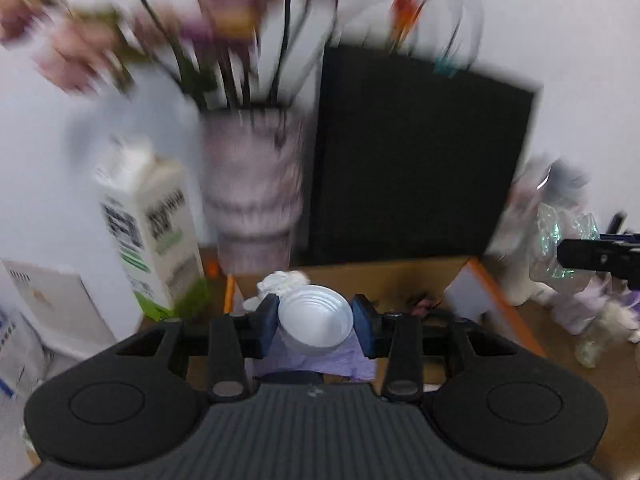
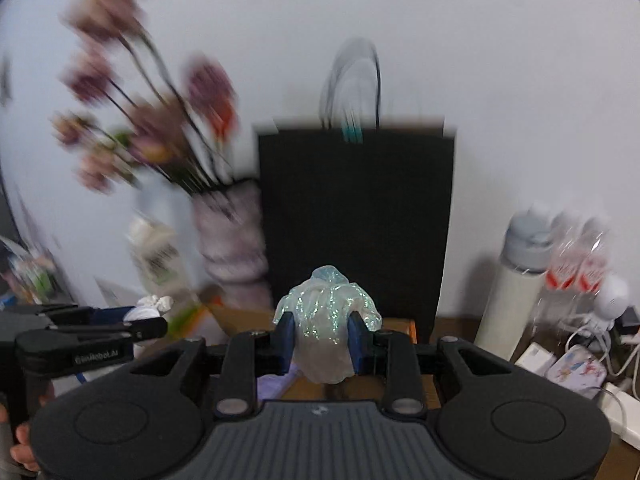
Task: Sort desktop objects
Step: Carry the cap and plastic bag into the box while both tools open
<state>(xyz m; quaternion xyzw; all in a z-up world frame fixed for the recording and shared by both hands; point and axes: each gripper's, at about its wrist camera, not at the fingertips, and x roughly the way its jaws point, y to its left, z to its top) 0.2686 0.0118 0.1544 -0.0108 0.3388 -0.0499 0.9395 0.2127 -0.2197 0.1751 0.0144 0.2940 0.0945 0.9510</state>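
Note:
My left gripper is shut on a small white plastic cup, its blue pads pressing the cup's sides. It hangs above an open cardboard box that holds a crumpled white tissue and a lilac cloth. My right gripper is shut on a crumpled, glittery clear plastic wrapper, held up in front of a black paper bag. At the right edge of the left wrist view, the wrapper and the right gripper show. The left gripper with the cup shows at the left of the right wrist view.
A ribbed vase of pink flowers and a milk carton stand at the back left. The black bag stands behind the box. A white bottle, wrapped drink bottles, cables and small boxes crowd the right side.

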